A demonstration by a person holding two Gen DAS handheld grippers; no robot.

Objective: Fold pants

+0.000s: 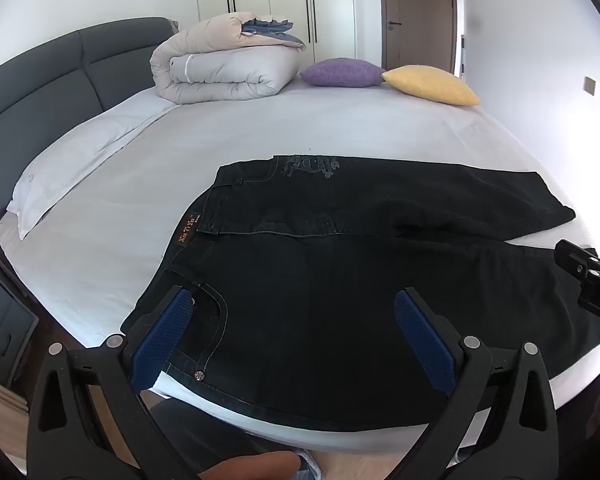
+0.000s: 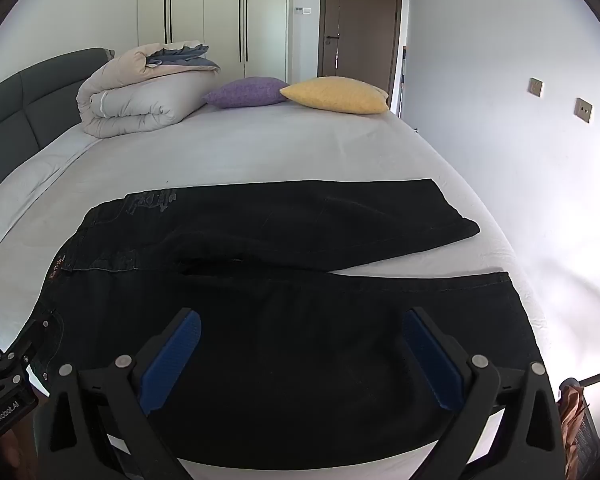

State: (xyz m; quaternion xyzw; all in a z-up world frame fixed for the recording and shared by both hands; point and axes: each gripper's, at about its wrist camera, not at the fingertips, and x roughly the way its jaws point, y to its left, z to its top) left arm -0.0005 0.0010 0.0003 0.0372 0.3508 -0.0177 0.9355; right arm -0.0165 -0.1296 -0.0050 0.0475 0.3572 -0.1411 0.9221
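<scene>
Two views share one bed. From the left wrist, the left gripper (image 1: 294,334) stands wide, holding nothing, its ribbed blue pads (image 1: 162,338) poised over the dark denim pants (image 1: 340,264) just ahead; the leather waistband patch (image 1: 187,235) beyond the left pad carries writing too small to read. At the right edge the right gripper (image 1: 592,280) is cut off (only "DA" shows).

From the right wrist, the right gripper (image 2: 302,354) also gapes empty over the pants (image 2: 300,320), legs splayed ahead on the white sheet (image 2: 260,148). The left gripper (image 2: 8,376), cropped, reads "GenRobot.AI".
</scene>
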